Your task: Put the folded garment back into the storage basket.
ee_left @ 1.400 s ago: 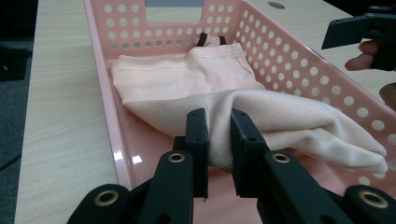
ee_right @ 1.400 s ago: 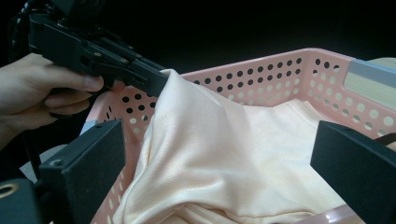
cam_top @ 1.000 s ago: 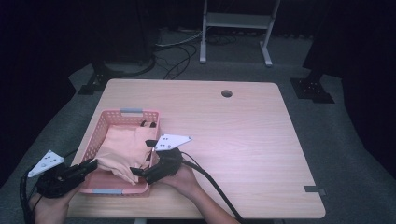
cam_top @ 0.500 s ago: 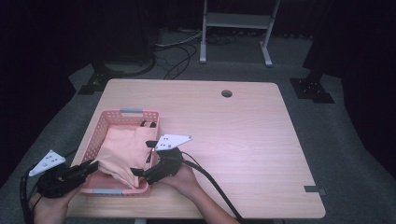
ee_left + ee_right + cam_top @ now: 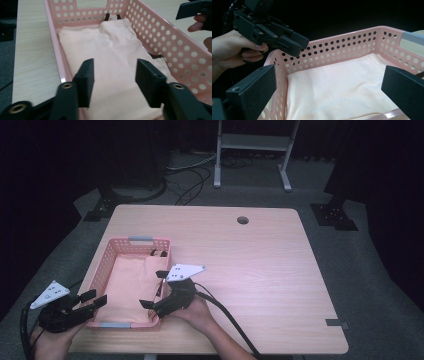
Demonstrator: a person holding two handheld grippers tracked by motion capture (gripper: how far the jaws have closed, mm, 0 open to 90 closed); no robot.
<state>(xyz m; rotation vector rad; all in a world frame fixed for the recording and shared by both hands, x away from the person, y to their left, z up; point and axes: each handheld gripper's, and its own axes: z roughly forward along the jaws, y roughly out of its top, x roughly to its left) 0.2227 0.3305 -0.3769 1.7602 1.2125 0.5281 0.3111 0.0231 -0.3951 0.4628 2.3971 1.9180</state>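
Peach cloth [image 5: 131, 281] folded in pink basket [image 5: 102, 272] on counter [image 5: 260, 265], left claw [image 5: 94, 298] just opening, empty, right claw [image 5: 154, 289] wide, empty

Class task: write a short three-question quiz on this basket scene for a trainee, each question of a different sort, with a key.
1. True or false: the folded peach cloth lies inside the pink perforated basket.
2. Which best describes the left gripper? A. shut on the cloth B. open, fingers apart above the cloth C. shut on the basket's rim
3. In a word or two, what does the basket stand on?

Key
1. True.
2. B. Its fingers have just been opening, with nothing pressed between them.
3. The wooden table.
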